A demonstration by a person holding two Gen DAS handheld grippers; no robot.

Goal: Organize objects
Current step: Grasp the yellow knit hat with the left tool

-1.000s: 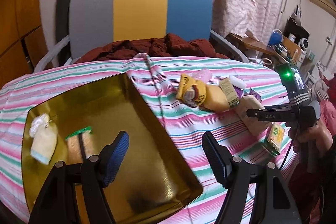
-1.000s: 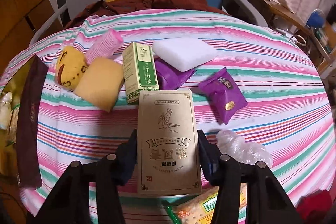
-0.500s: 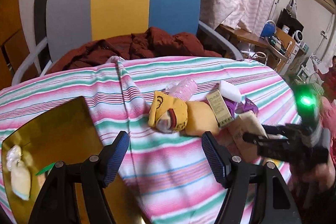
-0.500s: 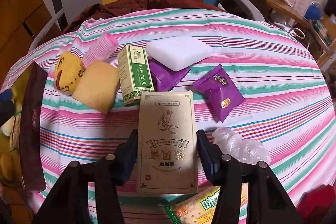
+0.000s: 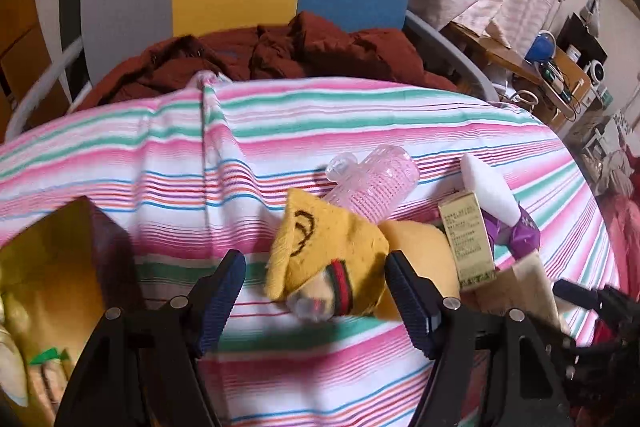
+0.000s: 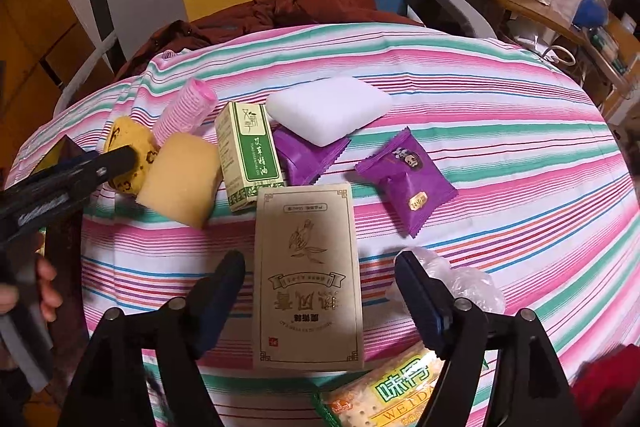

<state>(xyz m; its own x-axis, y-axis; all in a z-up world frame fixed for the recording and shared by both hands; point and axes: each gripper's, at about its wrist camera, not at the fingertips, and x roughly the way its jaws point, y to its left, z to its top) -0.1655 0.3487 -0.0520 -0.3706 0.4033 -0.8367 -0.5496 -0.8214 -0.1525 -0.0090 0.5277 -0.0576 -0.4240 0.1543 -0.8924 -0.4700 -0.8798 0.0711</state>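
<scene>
Left gripper wide open around the yellow pouch; right gripper open, straddling the tan box

On the striped tablecloth, counted around the tall kraft-brown paper box: two purple foil snack sachets — one right of its top edge, one just above it. One green-and-cream carton at its upper left corner, one white soft pad beyond, one pink ribbed plastic roller, one plain yellow sponge, one yellow printed pouch. One clear crumpled plastic bag to its right; one cracker packet below — nine items beside the box.
</scene>
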